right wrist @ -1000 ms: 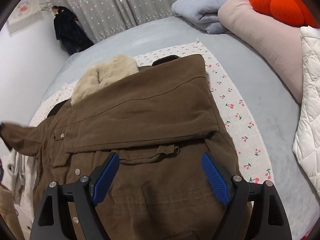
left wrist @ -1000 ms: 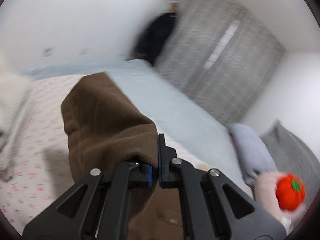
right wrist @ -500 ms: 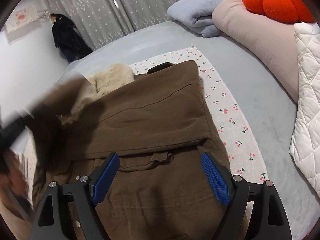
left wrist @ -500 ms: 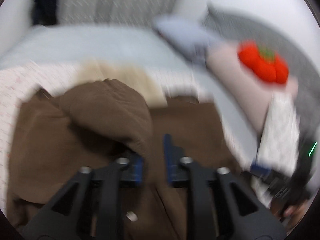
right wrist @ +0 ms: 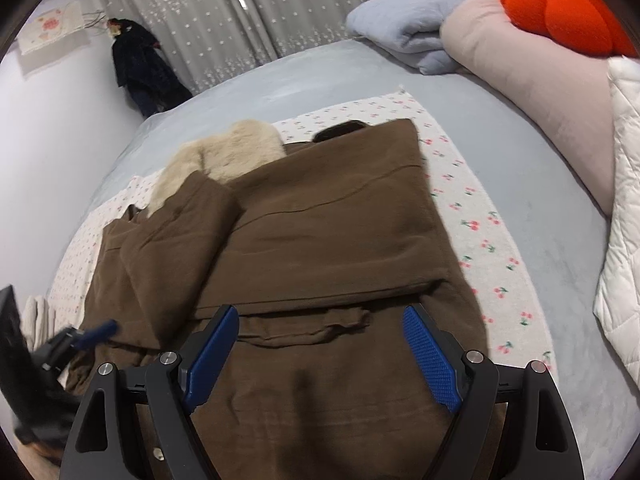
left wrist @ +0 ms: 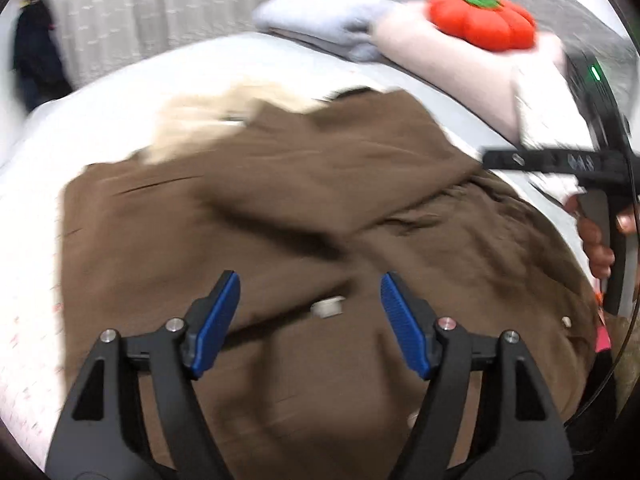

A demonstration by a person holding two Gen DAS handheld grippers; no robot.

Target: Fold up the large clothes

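A large brown coat (right wrist: pixel 328 248) with a cream fur collar (right wrist: pixel 224 160) lies on a cherry-print sheet (right wrist: pixel 472 216) on the bed. Both sleeves are folded in across its body; the left sleeve (right wrist: pixel 176 232) lies over the left side. The coat also fills the left wrist view (left wrist: pixel 280 208). My left gripper (left wrist: pixel 310 304) is open and empty just above the coat. My right gripper (right wrist: pixel 320 340) is open and empty above the coat's lower part. The right gripper's body shows at the right edge of the left wrist view (left wrist: pixel 560 160).
A grey bedspread (right wrist: pixel 280 80) covers the bed. At the head lie a blue-grey folded blanket (right wrist: pixel 404 32), a pink pillow (right wrist: pixel 532 80) with an orange pumpkin cushion (right wrist: pixel 560 12), and a white quilt (right wrist: pixel 624 248). A dark garment (right wrist: pixel 140 72) hangs by the curtain.
My left gripper carried the left sleeve across the coat, opened and let it go. The sleeve now lies folded on the coat. The right gripper stayed open and barely moved.
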